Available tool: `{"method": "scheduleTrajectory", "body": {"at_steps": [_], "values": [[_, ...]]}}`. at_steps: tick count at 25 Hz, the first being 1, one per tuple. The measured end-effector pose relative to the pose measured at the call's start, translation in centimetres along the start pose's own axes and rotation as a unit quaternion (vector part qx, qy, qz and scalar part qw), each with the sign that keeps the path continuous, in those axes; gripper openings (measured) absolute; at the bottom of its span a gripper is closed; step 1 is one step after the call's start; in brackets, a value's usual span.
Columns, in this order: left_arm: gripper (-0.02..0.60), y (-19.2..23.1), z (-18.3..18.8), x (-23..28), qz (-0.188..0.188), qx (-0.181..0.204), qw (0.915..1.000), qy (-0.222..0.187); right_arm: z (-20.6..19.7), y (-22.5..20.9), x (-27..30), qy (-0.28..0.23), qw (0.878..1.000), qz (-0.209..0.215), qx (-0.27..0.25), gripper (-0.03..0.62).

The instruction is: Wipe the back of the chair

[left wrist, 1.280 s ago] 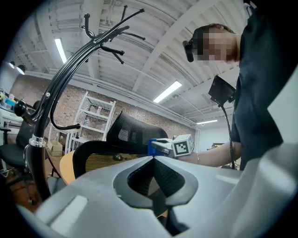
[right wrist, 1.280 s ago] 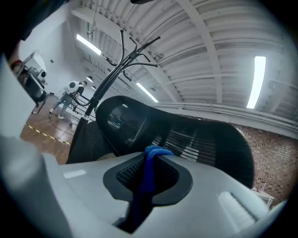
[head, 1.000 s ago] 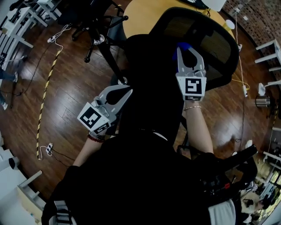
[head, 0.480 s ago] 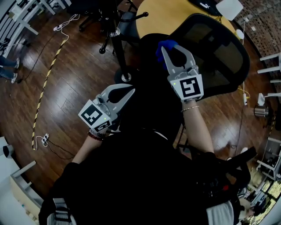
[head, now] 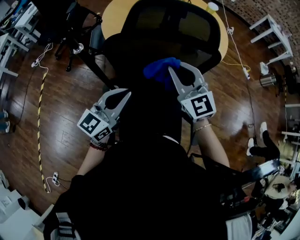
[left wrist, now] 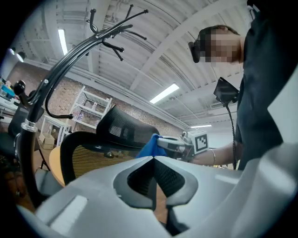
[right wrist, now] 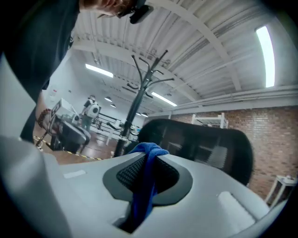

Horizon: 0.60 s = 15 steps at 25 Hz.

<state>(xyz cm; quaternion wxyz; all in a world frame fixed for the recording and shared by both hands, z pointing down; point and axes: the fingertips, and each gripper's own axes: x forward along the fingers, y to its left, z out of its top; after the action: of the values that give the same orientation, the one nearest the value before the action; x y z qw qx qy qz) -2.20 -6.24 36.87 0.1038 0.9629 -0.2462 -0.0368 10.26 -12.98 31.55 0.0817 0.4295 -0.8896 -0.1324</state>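
The right gripper is clamped shut on a blue cloth, with the fabric bunched over the tips and a tail hanging down between the jaws in the right gripper view. The person holds the cloth up against the near edge of the black mesh chair back, though I can't tell whether it is actually pressing on the mesh. The left gripper hangs lower and off to the side, away from the chair. Its jaws are closed together with nothing in them. A round wooden table stands just behind the chair, and a black coat rack rises beside it.
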Motion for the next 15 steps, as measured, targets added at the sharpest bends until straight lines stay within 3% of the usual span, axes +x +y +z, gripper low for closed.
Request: {"method": "scheduleTrajectory", "body": {"at_steps": [3, 7, 11, 15], "values": [[0.005, -1.6, -0.1, 2.5, -0.015, -0.007, 0.9999, -0.005, -6.2, -6.9, -6.4, 0.083, 0.992, -0.099, 0.015, 0.035], [0.005, -3.1, -0.2, 5.0, -0.019, -0.01, 0.9998, 0.0, -10.9, -14.8, -12.8, 0.135, 0.972, -0.191, 0.02, 0.035], [0.005, -3.4, -0.1, 6.7, 0.0, -0.008, 0.9999, 0.007, -13.5, -20.8, -14.0, 0.159, 0.964, -0.214, -0.004, 0.035], [0.005, -3.1, -0.5, 6.8, 0.022, -0.012, 0.9996, 0.014, -14.7, -23.0, -11.5, 0.164, 0.966, -0.197, -0.035, 0.035]]}}
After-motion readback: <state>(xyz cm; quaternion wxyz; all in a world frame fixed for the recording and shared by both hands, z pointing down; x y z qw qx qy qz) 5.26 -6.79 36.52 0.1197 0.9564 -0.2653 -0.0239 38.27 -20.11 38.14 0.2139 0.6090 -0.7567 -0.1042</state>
